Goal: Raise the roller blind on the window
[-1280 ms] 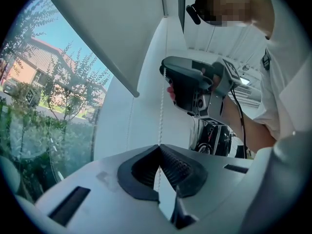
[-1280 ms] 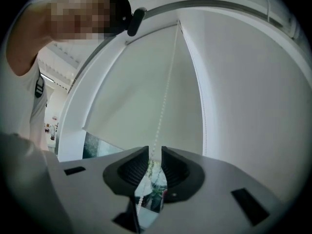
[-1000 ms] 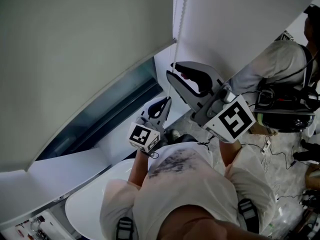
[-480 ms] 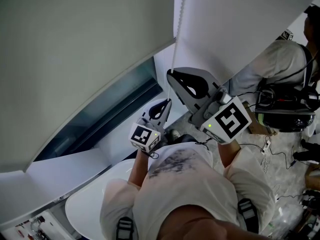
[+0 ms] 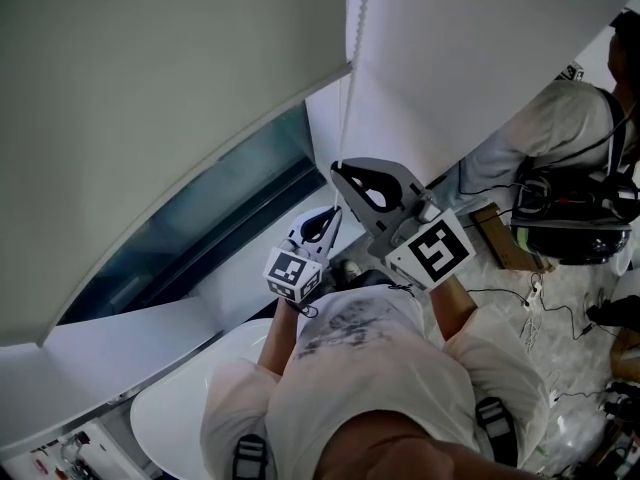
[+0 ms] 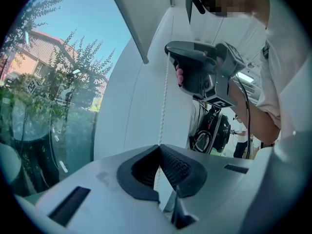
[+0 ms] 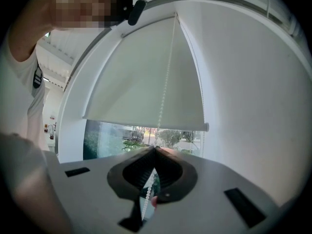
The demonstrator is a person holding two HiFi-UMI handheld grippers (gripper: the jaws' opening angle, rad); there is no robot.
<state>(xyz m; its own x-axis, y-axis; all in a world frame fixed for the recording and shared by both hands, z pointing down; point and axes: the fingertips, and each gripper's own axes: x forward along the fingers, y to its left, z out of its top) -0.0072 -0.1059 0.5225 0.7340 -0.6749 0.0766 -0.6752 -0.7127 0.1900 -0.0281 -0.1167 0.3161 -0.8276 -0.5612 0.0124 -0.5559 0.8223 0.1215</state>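
Blind: the blind [image 5: 150, 118] covers most of the window; its bottom edge hangs above a strip of bare glass [image 5: 215, 218].
Chain: the bead chain [image 5: 346, 108] drops along the blind's right edge, close beside the white wall [image 5: 480, 38].
Right gripper: the right gripper [image 5: 337, 168] is the higher of the two on the chain. Its jaws are pressed together on the chain, which runs between the pads.
Left gripper: the left gripper [image 5: 335, 211] sits just below the right one. Its jaws meet at the tips, and the chain passes between them.
Outside: trees [image 6: 63, 67] and a building show through the glass.
Room: a second person [image 5: 560, 118] stands at the right.
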